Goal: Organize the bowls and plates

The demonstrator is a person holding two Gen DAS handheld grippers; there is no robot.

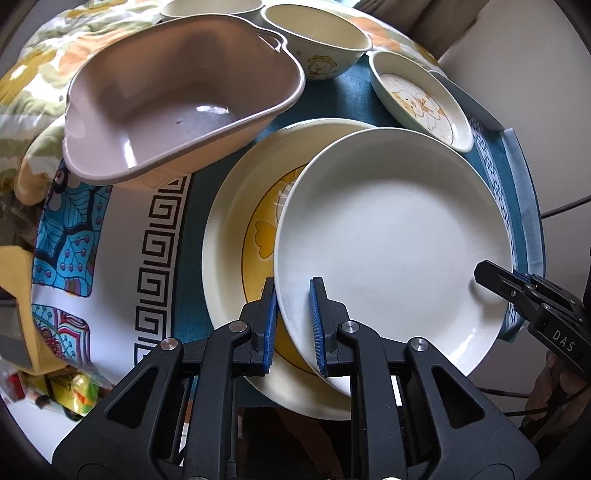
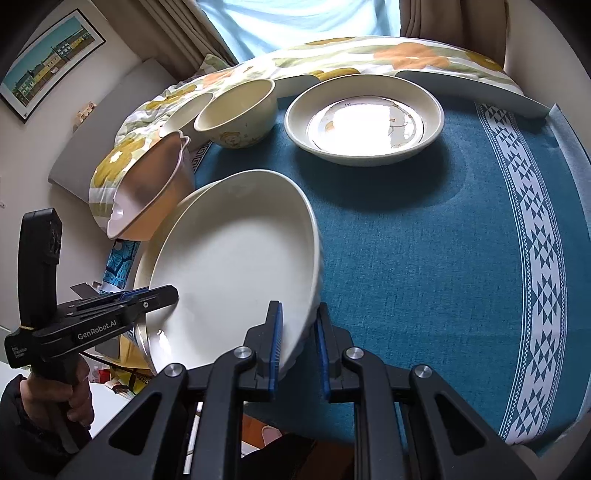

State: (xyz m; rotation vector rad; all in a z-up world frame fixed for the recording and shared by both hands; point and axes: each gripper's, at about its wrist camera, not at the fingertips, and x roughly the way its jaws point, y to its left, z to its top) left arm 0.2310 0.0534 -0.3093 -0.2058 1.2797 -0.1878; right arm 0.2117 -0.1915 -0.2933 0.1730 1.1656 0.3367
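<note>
A plain white plate (image 1: 395, 243) is held tilted above a larger cream plate with a yellow pattern (image 1: 236, 229). My left gripper (image 1: 293, 325) is shut on the white plate's near rim. My right gripper (image 2: 298, 343) is shut on the same plate (image 2: 236, 269) at its opposite rim and shows in the left wrist view (image 1: 498, 284). My left gripper shows in the right wrist view (image 2: 155, 295). A pink bowl (image 1: 177, 107) stands to the left. A cream bowl with a chick picture (image 1: 317, 40) and a small patterned dish (image 1: 421, 99) stand behind.
A blue woven cloth (image 2: 424, 240) with a white patterned border covers the table. A flowered fabric (image 2: 369, 55) lies along the far edge. Another cream bowl (image 1: 207, 7) stands at the back. A patterned mat (image 1: 122, 236) lies on the left. A dark cable (image 1: 565, 206) hangs at right.
</note>
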